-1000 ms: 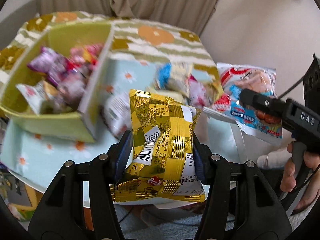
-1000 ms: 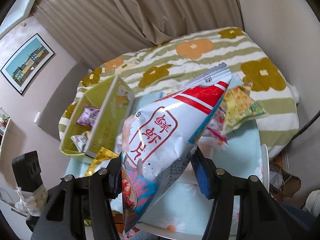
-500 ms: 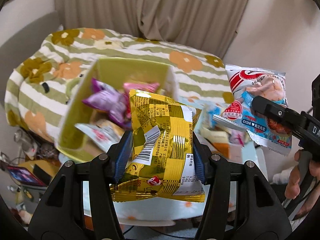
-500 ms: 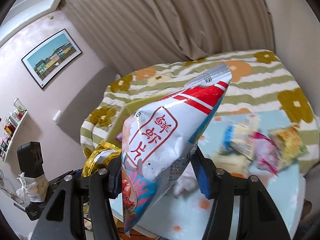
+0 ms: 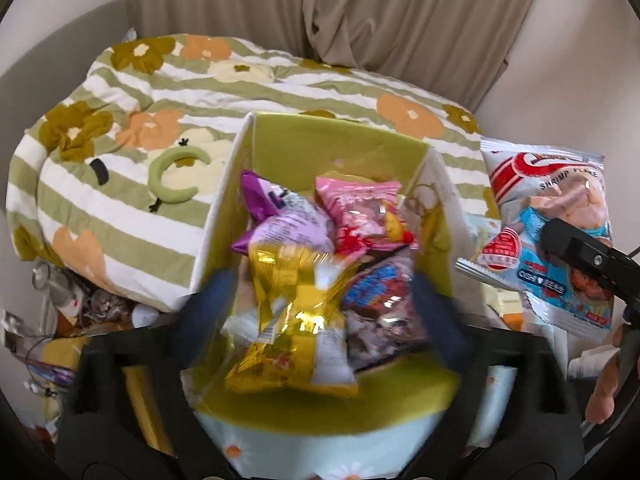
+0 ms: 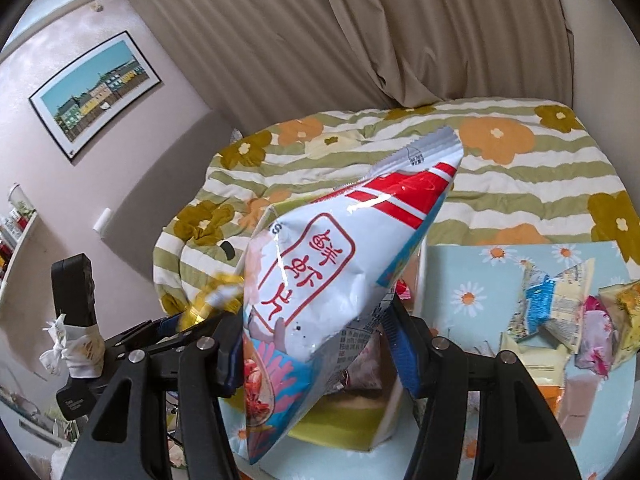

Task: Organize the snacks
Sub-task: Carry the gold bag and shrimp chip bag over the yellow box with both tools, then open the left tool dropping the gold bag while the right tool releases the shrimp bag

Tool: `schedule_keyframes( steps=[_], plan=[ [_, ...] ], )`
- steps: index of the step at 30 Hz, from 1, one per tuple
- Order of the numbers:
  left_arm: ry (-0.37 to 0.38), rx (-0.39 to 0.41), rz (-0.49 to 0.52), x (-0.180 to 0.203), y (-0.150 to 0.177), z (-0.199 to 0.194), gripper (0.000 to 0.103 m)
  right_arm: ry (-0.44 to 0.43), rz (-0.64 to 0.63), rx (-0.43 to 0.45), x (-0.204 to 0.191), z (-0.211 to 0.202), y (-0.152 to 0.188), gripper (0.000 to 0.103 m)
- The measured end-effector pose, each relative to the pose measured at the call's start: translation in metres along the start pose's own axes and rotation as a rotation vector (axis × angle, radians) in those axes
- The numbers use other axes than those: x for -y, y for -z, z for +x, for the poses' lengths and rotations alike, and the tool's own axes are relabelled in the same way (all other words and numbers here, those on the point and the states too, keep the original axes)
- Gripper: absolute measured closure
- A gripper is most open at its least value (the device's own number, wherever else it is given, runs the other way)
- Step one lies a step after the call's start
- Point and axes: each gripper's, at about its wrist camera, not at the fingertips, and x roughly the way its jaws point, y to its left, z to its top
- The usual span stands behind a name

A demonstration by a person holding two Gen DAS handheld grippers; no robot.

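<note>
Only from the left wrist: gold packet (image 5: 294,316) seemingly loose over green box (image 5: 340,140).

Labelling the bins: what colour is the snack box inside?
Yellow-green inside the snack box; the left wrist view shows it best.

Soft daylight, fisheye warp, foreground blur

Right gripper (image 6: 316,344): black frame, blue pads, silver screws
</note>
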Motion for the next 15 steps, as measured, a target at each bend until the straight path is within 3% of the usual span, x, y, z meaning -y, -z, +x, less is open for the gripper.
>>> schedule_keyframes(
  steps=[10,15],
  plan=[
    [0.038,-0.029,0.010,-0.027,0.021,-0.005,0.001,0.041,0.014,-0.030,-0.005,0.021,0.009,0.048],
    [0.029,-0.031,0.004,-0.034,0.026,-0.011,0.001,0.028,0.001,-0.041,-0.016,0.028,-0.004,0.048]
  ],
)
